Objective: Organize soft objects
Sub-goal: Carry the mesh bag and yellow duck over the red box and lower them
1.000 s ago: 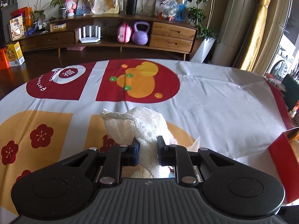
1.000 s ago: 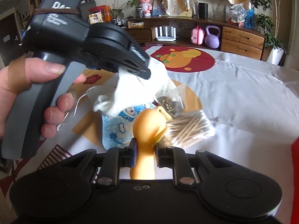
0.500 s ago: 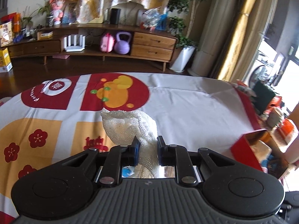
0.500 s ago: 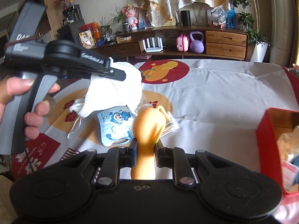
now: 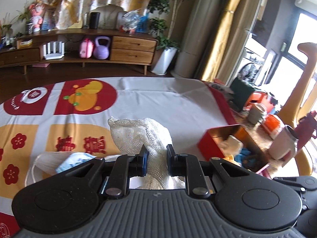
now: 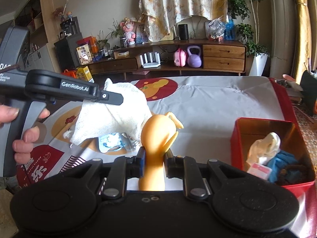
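**A:** Right wrist view first: where does the red box point(image 6: 235, 138) sit from the two tools?

**B:** Off to the right of both, on the printed tablecloth point(image 6: 218, 103) near its right edge. The right gripper point(image 6: 153, 163) is the nearer one; the left gripper point(image 6: 111, 98), held in a person's hand point(image 6: 21, 136), hangs further left, over the middle of the table.

**A:** And what is each carrying?

**B:** The right one is clamped on an orange rubber toy point(image 6: 158, 134), pinched low on its narrow neck. Its long axis runs straight out along the fingers, with the rounded body and small ears furthest from the camera. The left one is closed on a white gauze cloth point(image 5: 138, 136), which bunches up ahead of the pads and droops below them. Both loads are off the table.

**A:** So the coming move?

**B:** My guess is a swing rightward until each load is above the box opening. The toy should get there first.

**A:** Counts?

**B:** Two grippers, one toy, one gauze cloth, one box. Inside the box: a cream cloth point(image 6: 265, 144), a blue cloth point(image 6: 283, 162), a small pink packet point(image 6: 259, 168) and something dark I can't identify. On the table one face mask point(image 6: 111, 142) with a cartoon print shows, partly hidden by the gauze.
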`<state>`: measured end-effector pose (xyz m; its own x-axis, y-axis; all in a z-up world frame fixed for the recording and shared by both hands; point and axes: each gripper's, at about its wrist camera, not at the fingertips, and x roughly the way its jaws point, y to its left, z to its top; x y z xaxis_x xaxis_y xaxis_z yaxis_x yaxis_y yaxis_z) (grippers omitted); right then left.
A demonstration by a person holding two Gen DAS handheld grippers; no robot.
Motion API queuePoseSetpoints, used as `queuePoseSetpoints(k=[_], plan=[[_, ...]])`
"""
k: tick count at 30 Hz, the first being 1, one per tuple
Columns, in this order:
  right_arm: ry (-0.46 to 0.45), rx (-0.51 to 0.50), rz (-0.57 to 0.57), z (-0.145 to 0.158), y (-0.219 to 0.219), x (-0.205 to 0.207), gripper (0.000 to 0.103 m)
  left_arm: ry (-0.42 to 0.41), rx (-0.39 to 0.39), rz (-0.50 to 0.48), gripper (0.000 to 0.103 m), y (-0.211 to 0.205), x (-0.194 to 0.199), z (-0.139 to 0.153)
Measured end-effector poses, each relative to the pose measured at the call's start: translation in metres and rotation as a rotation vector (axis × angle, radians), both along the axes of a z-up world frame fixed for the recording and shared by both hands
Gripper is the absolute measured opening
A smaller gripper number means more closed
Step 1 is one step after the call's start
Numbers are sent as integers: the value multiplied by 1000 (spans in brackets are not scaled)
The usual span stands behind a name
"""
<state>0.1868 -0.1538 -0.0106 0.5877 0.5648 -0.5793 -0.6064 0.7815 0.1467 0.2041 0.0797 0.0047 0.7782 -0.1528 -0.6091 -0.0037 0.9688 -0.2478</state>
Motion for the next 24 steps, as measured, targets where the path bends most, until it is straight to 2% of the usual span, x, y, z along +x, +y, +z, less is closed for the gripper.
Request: queuePoseSetpoints(k=[11, 24], plan=[[-9, 15, -99, 4, -60, 5, 18, -3, -11, -102, 18, -64, -1, 7], [0, 11, -204, -2, -125, 29, 18, 4, -17, -211, 18, -148, 26, 4]])
